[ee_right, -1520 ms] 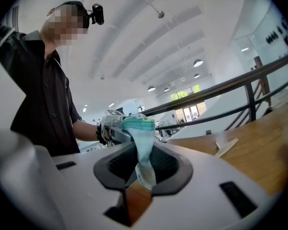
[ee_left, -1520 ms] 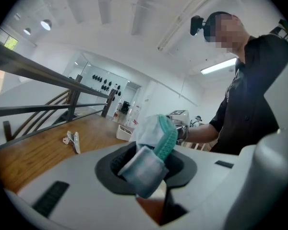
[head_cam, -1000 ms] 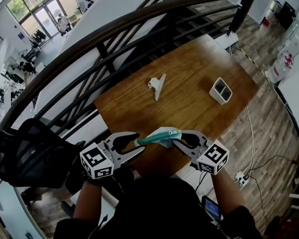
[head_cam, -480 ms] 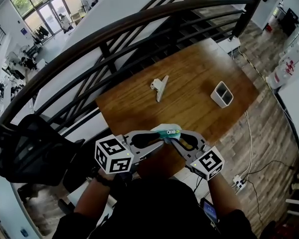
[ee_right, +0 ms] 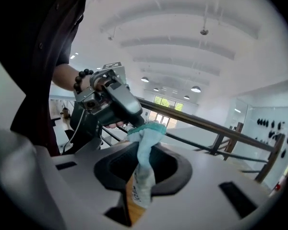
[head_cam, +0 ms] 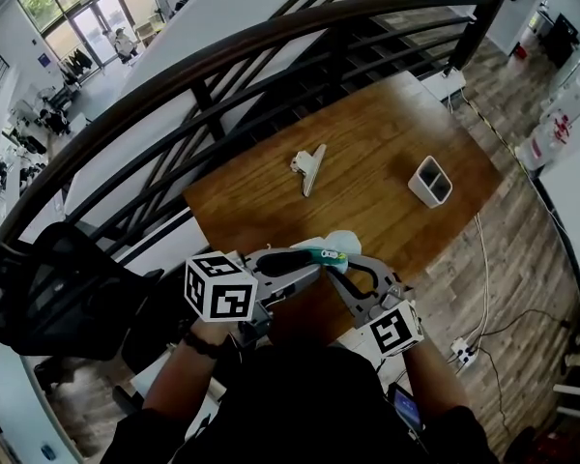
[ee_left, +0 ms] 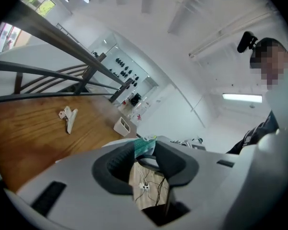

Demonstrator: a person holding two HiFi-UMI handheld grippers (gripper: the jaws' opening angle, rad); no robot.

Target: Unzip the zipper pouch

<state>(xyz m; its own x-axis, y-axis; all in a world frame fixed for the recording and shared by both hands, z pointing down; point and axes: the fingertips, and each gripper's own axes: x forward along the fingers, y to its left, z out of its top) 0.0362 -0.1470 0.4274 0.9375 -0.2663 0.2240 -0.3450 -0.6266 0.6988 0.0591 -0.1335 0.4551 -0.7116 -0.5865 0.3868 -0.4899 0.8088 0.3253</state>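
Teal pouch (head_cam: 340, 242) in right hand-held gripper (head_cam: 334, 265)

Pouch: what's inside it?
Nothing of the inside shows. The pouch is bunched up, so only its pale fabric and teal zipper edge are visible. The fabric covers any contents.

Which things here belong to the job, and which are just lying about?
In use:
zipper pouch, gripped by right gripper
left gripper, jaws just opening, pouch's edge between them

Lying about:
binder clip
white divided holder
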